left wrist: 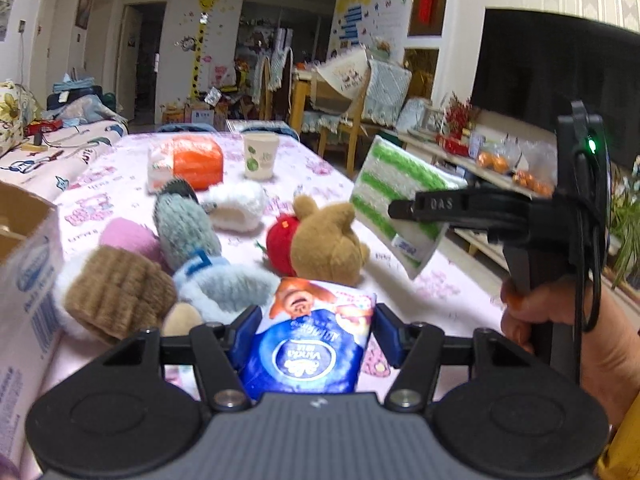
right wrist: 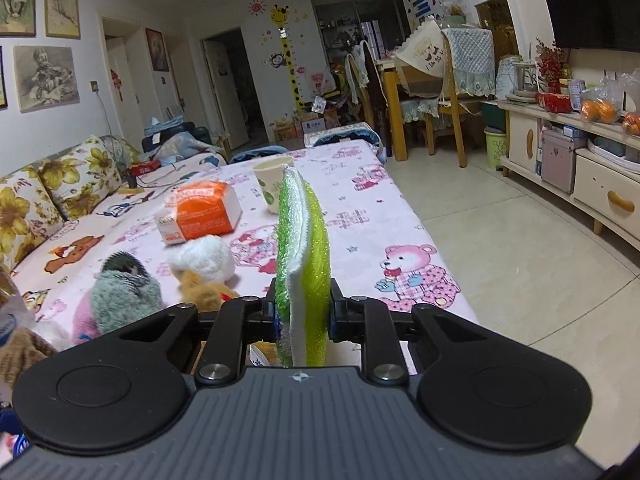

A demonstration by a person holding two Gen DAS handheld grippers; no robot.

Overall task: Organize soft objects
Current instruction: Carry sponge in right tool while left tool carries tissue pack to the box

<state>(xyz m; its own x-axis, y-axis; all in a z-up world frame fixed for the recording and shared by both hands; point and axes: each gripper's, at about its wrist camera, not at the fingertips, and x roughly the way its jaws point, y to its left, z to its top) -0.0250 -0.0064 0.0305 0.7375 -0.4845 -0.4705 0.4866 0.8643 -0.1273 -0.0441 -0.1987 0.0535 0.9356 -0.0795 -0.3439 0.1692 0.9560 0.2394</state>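
Tissues point(left wrist: 308, 344) sit squeezed in our left gripper point(left wrist: 310, 338), just this side of the bear point(left wrist: 324, 240). Our right gripper point(right wrist: 303, 316) pinches the sponge point(right wrist: 302, 240) above the table point(right wrist: 360, 200).

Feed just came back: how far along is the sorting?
Nothing looks put away yet. In hand: left gripper holds a blue tissue pack; right gripper clamps a green striped cloth. Left: teddy bear, knitted gloves and orange pack on the table.

Tiled floor point(right wrist: 500, 240), floral sofa point(right wrist: 48, 196), giraffe sticker point(right wrist: 286, 56), possibly television point(left wrist: 560, 80).
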